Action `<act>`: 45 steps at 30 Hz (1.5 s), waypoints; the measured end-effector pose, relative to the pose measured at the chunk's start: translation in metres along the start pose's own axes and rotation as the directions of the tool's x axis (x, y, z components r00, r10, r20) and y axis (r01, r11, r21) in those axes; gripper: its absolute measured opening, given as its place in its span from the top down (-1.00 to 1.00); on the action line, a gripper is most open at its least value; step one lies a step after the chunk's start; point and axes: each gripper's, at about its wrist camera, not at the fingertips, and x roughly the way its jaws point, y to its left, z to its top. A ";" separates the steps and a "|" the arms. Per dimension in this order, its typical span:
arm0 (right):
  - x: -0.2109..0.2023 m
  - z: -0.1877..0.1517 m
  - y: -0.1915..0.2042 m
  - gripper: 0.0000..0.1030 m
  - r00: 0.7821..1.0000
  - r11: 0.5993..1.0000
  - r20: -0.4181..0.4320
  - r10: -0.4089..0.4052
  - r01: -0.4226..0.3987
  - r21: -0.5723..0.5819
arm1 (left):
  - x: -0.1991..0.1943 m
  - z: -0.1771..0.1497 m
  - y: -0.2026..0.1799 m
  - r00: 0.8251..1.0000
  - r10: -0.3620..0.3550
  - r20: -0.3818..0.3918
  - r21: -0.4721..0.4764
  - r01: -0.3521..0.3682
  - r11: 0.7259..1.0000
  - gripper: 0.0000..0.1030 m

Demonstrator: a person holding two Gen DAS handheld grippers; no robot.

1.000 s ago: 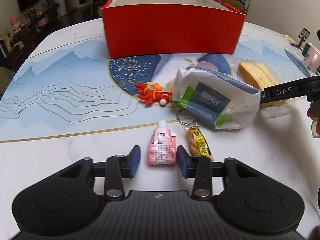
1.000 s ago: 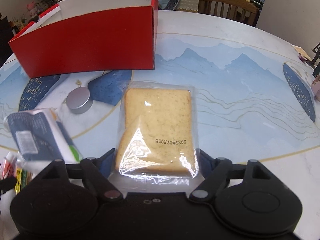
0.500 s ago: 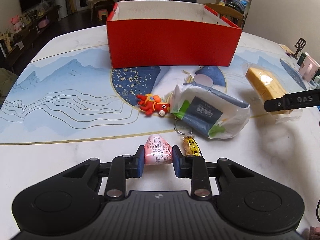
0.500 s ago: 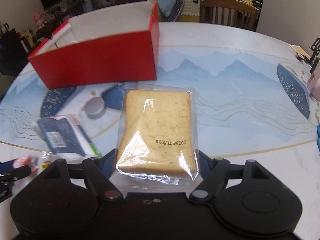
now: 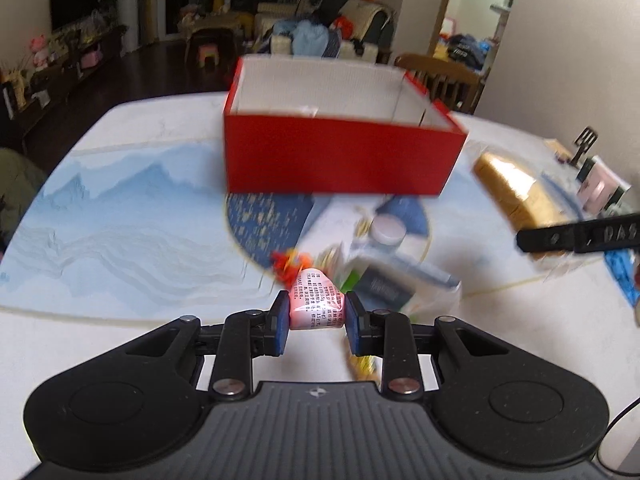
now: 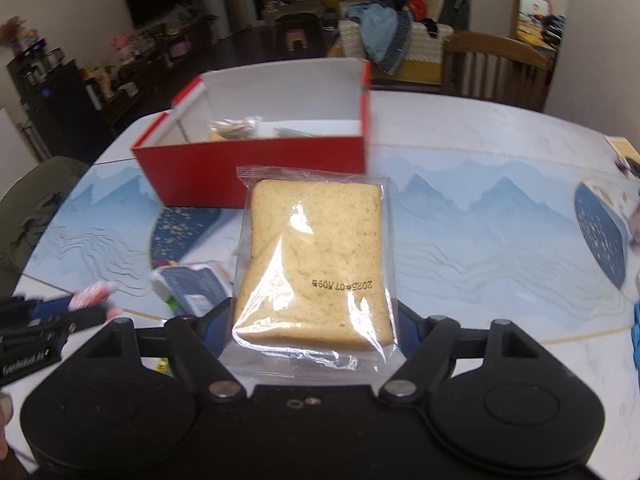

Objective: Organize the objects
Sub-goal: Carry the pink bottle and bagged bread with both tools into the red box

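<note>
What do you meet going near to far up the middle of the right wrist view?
right gripper → wrapped bread slice held in its fingers → red box front wall → packets inside the box → wooden chair beyond the table.

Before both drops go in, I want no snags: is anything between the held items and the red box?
Nothing visible. The bread in the right gripper and the pink sachet in the left gripper face the open box; remaining clutter lies lower on the table.

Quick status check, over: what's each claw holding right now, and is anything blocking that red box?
Left gripper shut on pink packet. Right gripper shut on bagged bread slice. Red box open-topped, ahead of both, nothing in between.
</note>
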 end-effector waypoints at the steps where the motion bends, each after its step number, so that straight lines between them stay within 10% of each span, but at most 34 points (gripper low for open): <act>1: -0.002 0.003 0.003 -0.51 1.000 1.000 0.002 0.005 -0.005 -0.008 | -0.003 0.006 -0.002 1.000 -0.005 0.016 0.005 0.005 1.000 0.48; 16: -0.004 0.069 0.017 -0.51 0.997 0.996 0.052 0.051 -0.047 -0.074 | -0.001 0.093 -0.014 0.985 -0.024 0.172 0.069 0.012 0.998 0.48; 45: 0.104 0.174 0.020 -0.52 0.999 0.988 0.033 -0.012 0.017 -0.153 | 0.120 0.196 -0.018 0.993 0.079 0.085 0.166 -0.092 0.982 0.48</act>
